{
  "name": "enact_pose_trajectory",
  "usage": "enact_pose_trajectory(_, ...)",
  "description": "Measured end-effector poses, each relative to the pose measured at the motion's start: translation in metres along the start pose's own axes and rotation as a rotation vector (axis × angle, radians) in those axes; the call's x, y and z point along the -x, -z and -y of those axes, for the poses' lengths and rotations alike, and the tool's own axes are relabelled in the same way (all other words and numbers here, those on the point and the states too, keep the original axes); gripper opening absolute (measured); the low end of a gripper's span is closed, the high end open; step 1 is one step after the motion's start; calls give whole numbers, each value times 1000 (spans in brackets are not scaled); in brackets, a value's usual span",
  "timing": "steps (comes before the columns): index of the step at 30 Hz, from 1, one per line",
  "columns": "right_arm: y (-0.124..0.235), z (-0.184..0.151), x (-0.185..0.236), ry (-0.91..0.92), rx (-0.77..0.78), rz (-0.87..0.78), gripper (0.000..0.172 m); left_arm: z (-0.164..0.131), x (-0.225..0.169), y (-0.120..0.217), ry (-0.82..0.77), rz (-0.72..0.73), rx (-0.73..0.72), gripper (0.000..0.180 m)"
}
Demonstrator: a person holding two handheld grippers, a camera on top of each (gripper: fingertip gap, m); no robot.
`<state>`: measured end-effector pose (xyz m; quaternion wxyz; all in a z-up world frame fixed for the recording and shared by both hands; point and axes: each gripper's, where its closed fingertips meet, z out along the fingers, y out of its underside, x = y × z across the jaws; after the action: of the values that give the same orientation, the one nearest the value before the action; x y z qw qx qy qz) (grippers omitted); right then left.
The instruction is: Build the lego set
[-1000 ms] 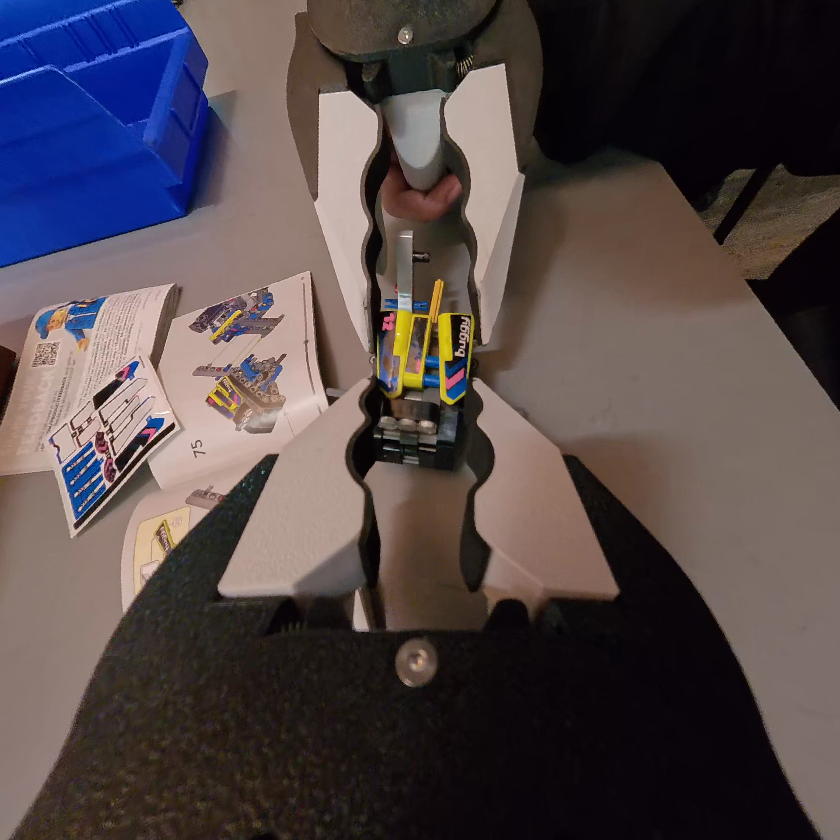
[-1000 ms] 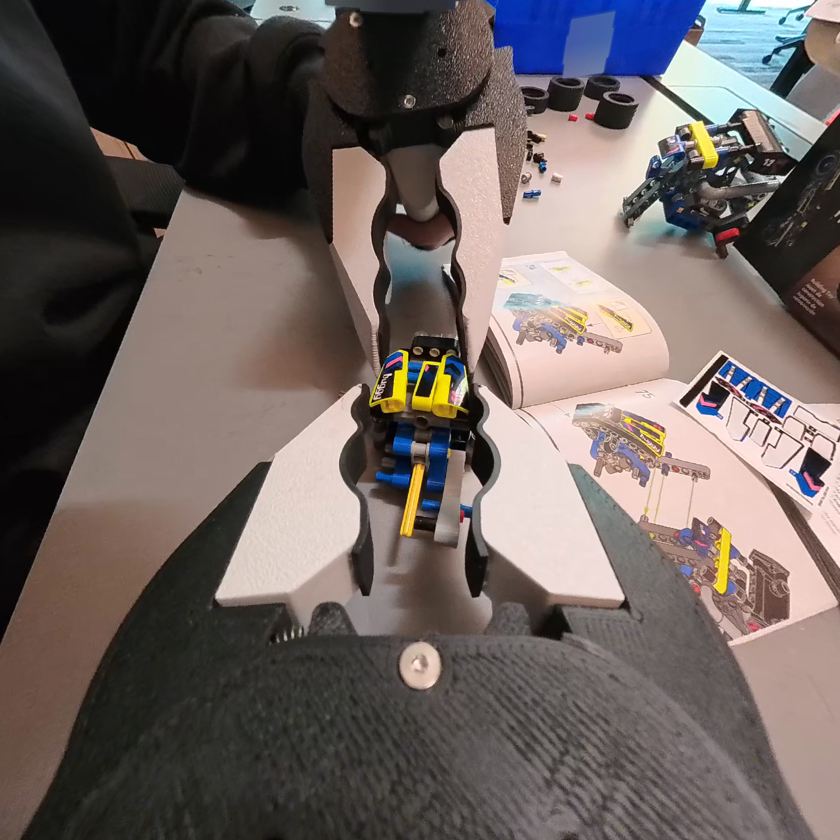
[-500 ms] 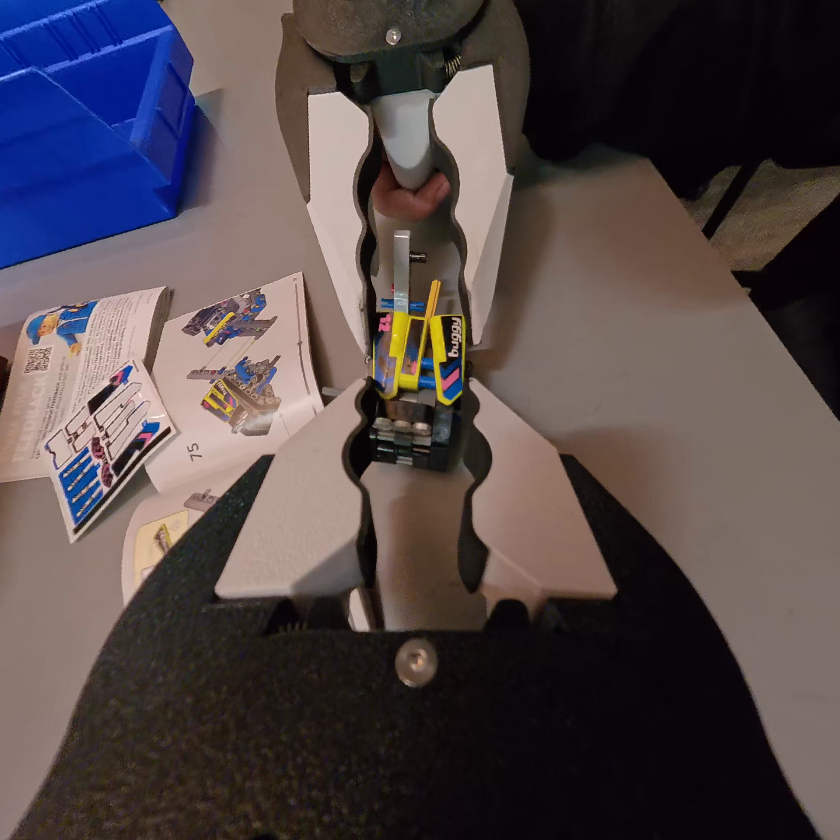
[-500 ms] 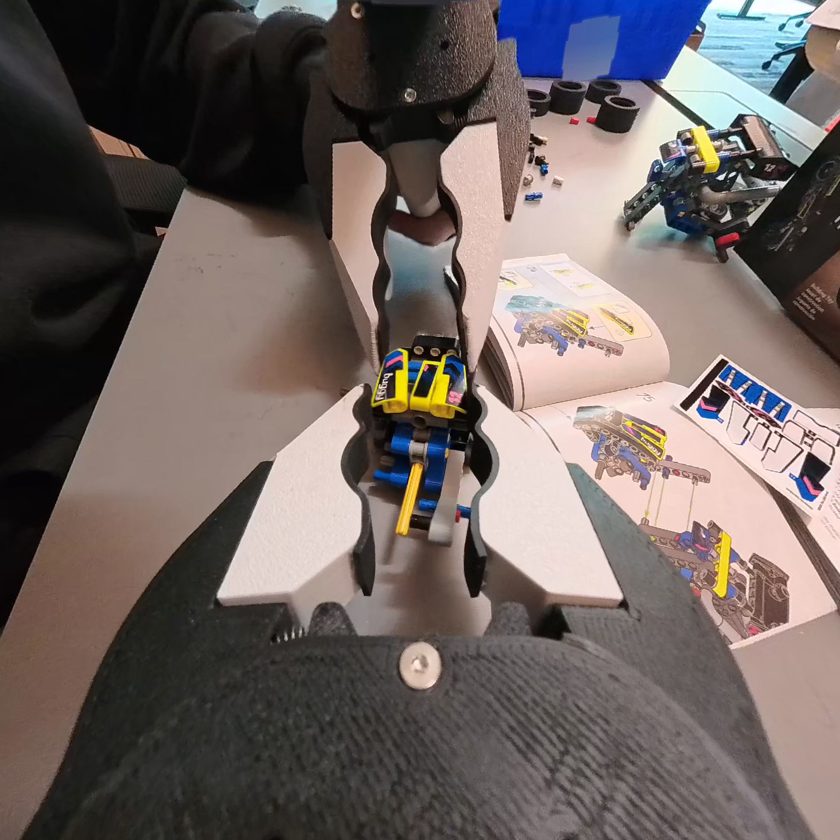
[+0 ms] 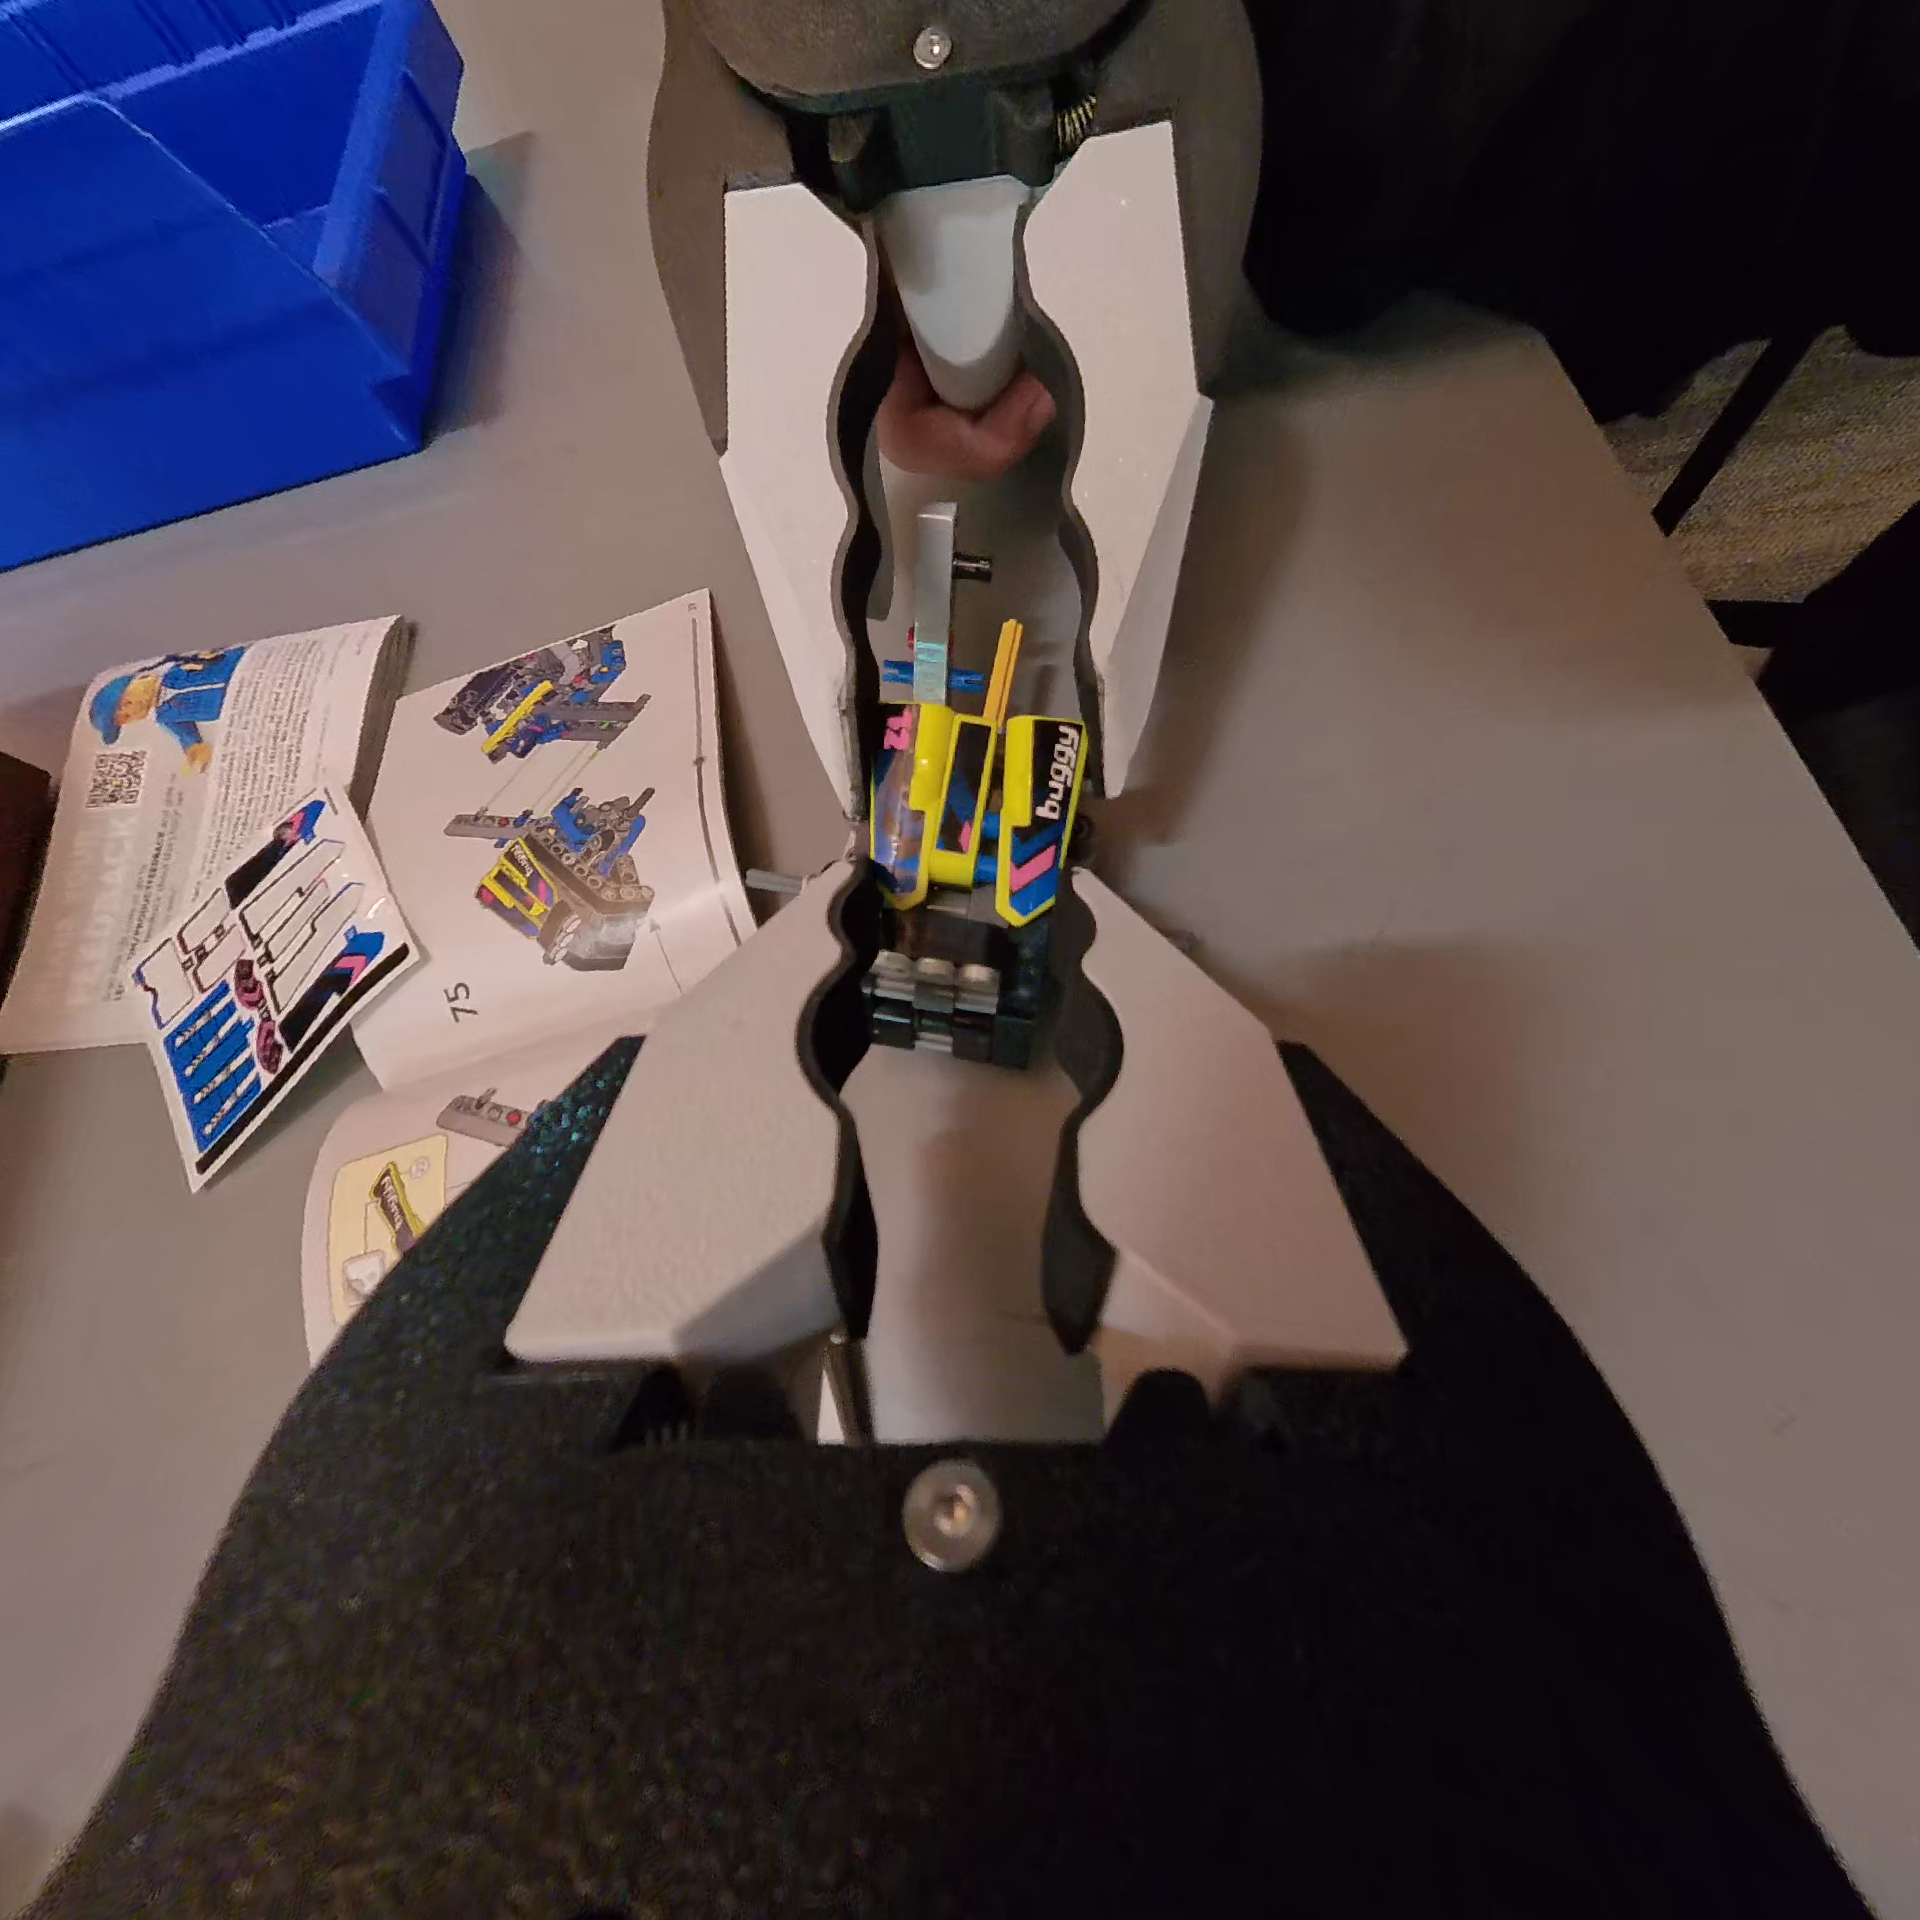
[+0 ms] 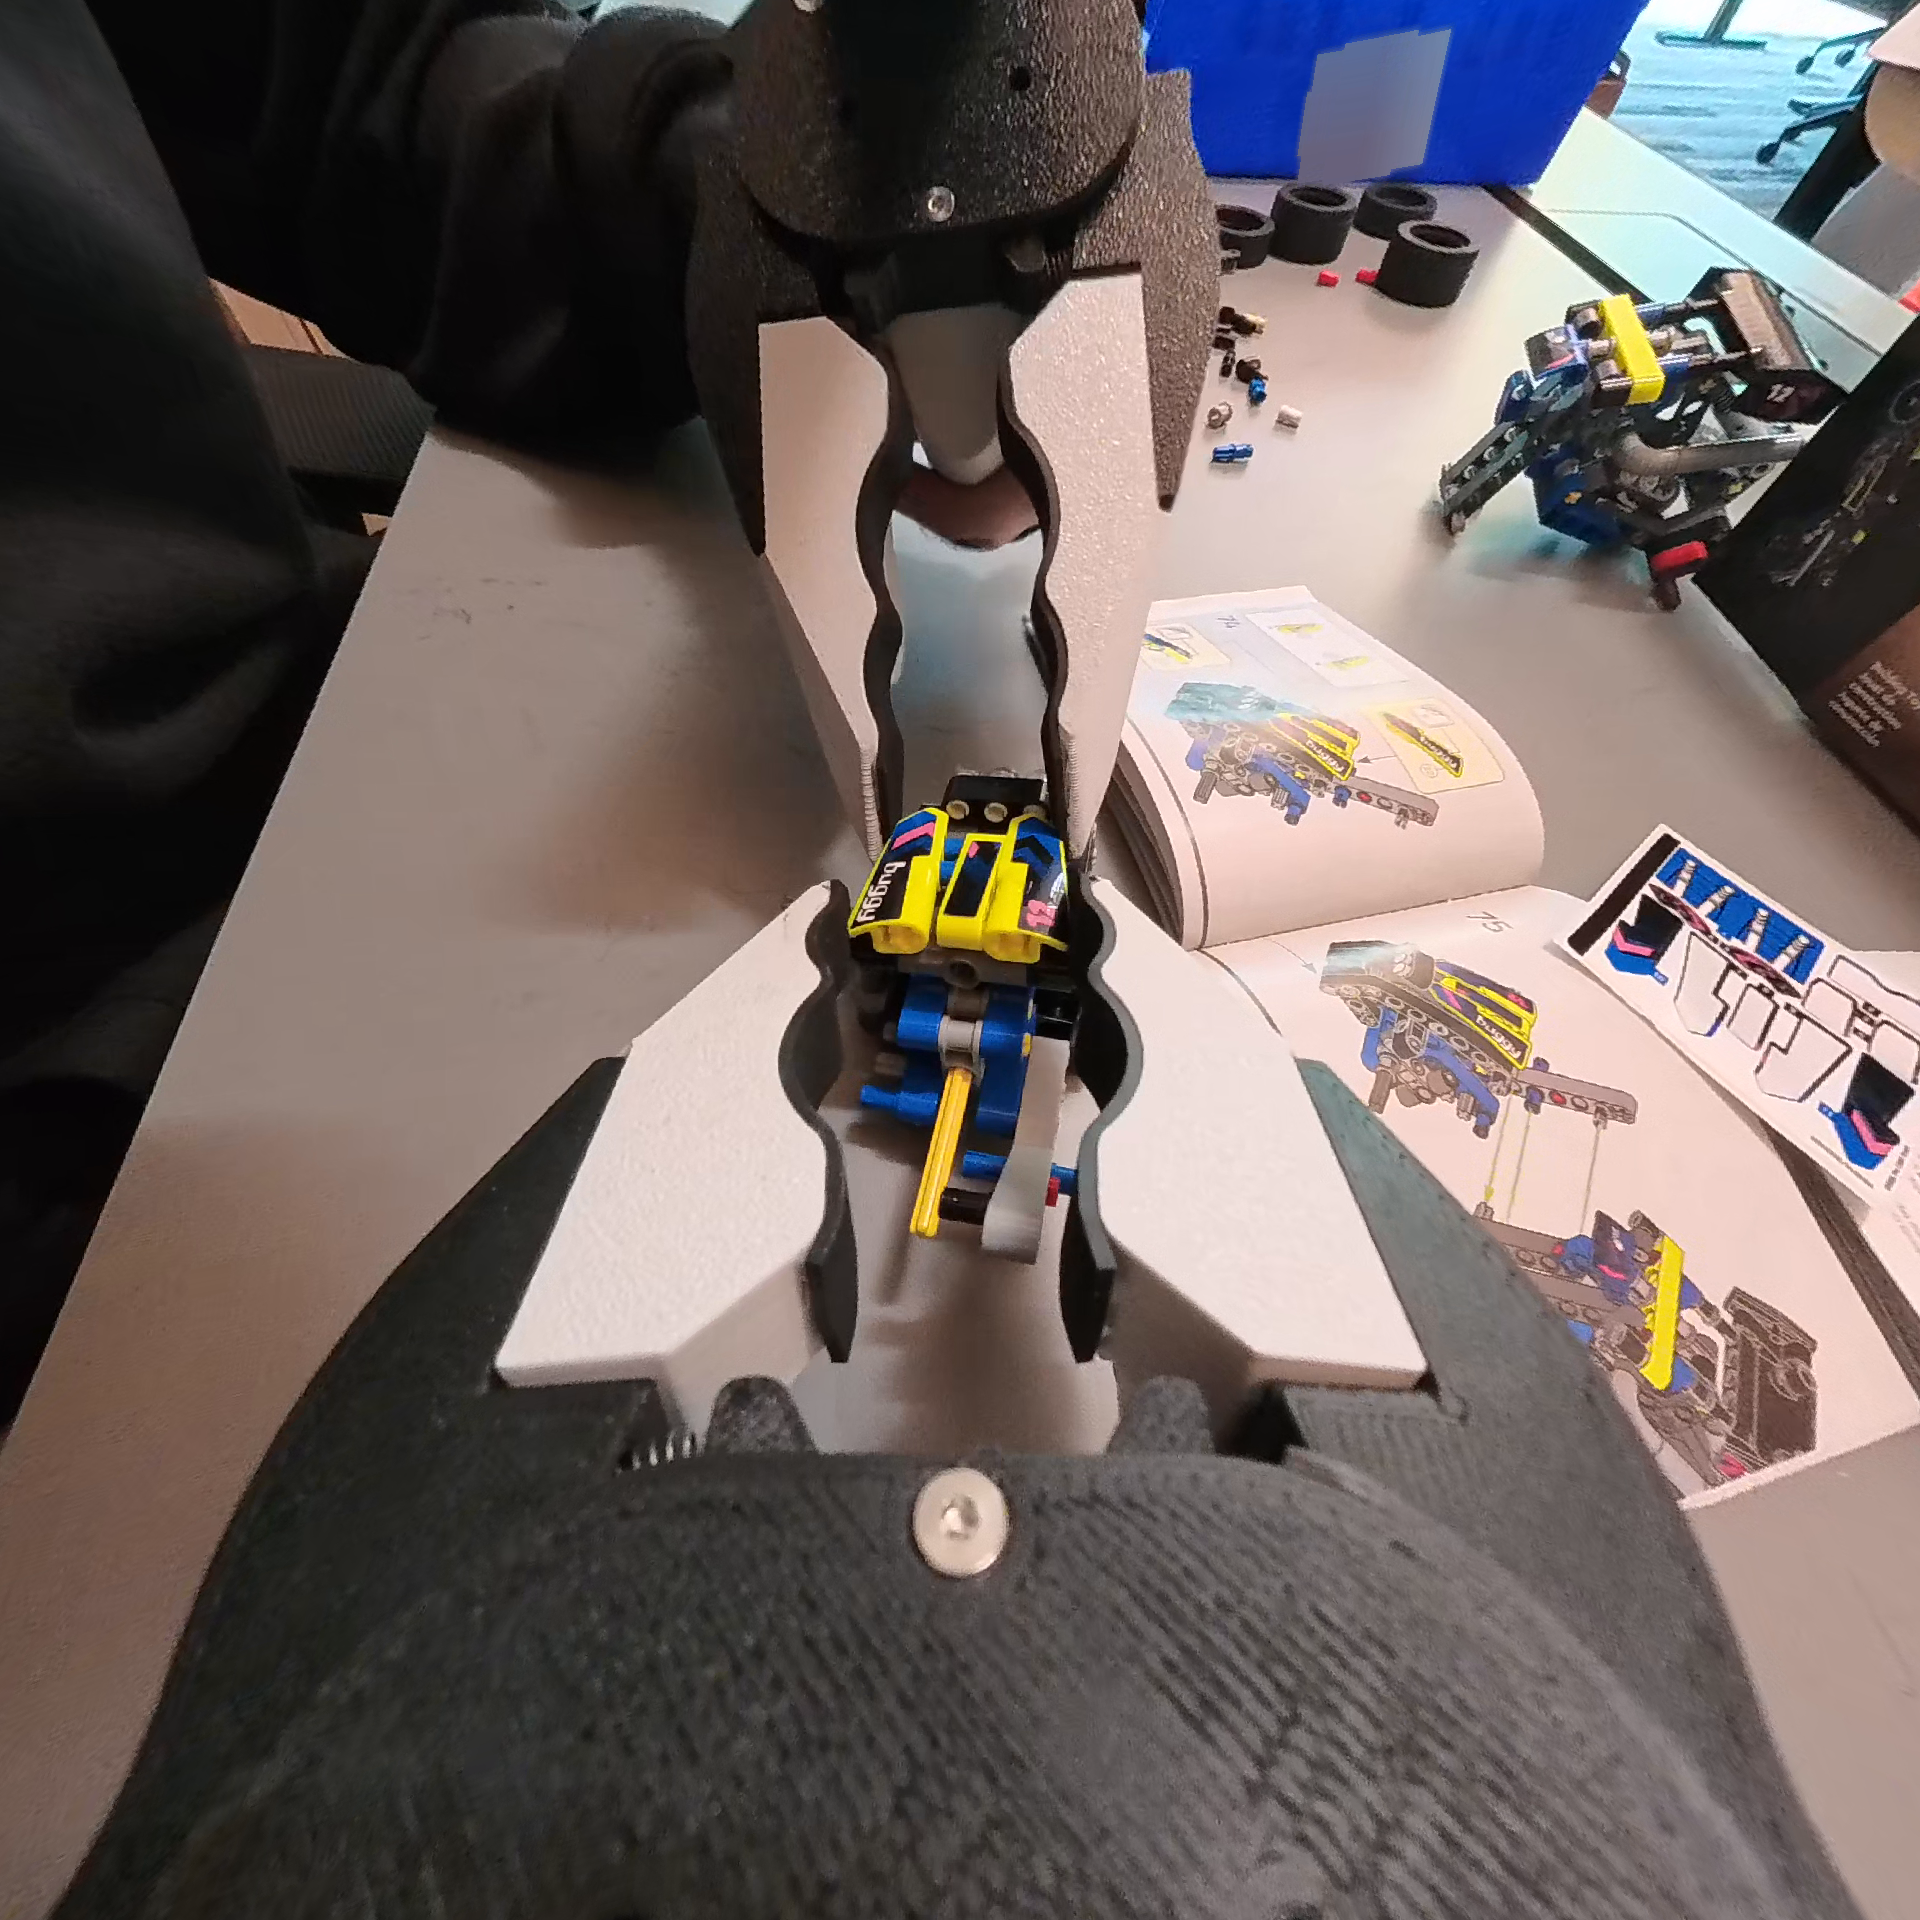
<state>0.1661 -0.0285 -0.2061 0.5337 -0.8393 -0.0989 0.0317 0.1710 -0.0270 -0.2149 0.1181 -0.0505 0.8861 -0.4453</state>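
1. Little has changed in a second: the brick-built buggy section (image 5: 971, 831) is still held between the two grippers above the grey table (image 5: 1455, 831), and the left gripper's (image 5: 961, 935) jaws have drawn in slightly on its black end.
2. The left gripper's jaws are narrowly parted and clamped on the black block at one end of the model, both pads against its sides.
3. The right gripper (image 6: 961, 935) meets it nose to nose, jaws a little wider and pressed on the yellow-panelled middle, with the blue frame, a yellow axle and a grey beam lying back between its fingers (image 6: 1101, 997).
4. The model has yellow panels with blue, black and pink stickers, a blue core and a black studded end.
5. Beside it on the table lies an open instruction booklet (image 6: 1351, 810) and a sticker sheet (image 6: 1766, 987).
6. Farther off are a half-built blue and grey chassis (image 6: 1621, 416), four black tyres (image 6: 1351, 229), loose small parts (image 6: 1247, 405) and a blue bin (image 5: 187, 260).
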Motion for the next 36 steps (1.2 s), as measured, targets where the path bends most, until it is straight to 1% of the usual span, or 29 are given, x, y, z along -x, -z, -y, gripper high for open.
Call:
enact_pose_trajectory(7, 0, 0, 0, 1, -3, 10, 41, 1, -2, 1, -38, -42, 7, 30)
enact_pose_trajectory(10, 0, 0, 1, 7, -2, 13, 41, 0, -1, 2, -69, -27, 29, 30)
enact_pose_trajectory(13, 0, 0, 1, 10, -1, 14, 41, 1, -1, 1, -38, -23, 49, 29)
enact_pose_trajectory(18, 0, 0, 2, 10, 0, 20, 40, 1, -1, 0, 7, -31, 21, 28)
enact_pose_trajectory(22, 0, 0, 1, -8, -2, 25, 40, 2, -1, -1, -7, -57, -14, 29)
enact_pose_trajectory(24, 0, 0, 0, -14, -2, 33, 40, 4, 1, -1, -30, -51, -43, 31)
enact_pose_trajectory(26, 0, 0, 1, -9, -2, 31, 40, 7, 3, 0, -40, -43, -67, 40)
enact_pose_trajectory(28, 0, 0, 1, -9, -2, 30, 40, 7, 0, -1, -56, -67, -61, 33)
enact_pose_trajectory(29, 0, 0, 0, -10, -3, 28, 40, 7, 1, -2, -71, -56, -58, 30)
enact_pose_trajectory(36, 2, 0, -3, 27, -6, -28, 41, 6, 3, -2, -47, -43, -8, 29)
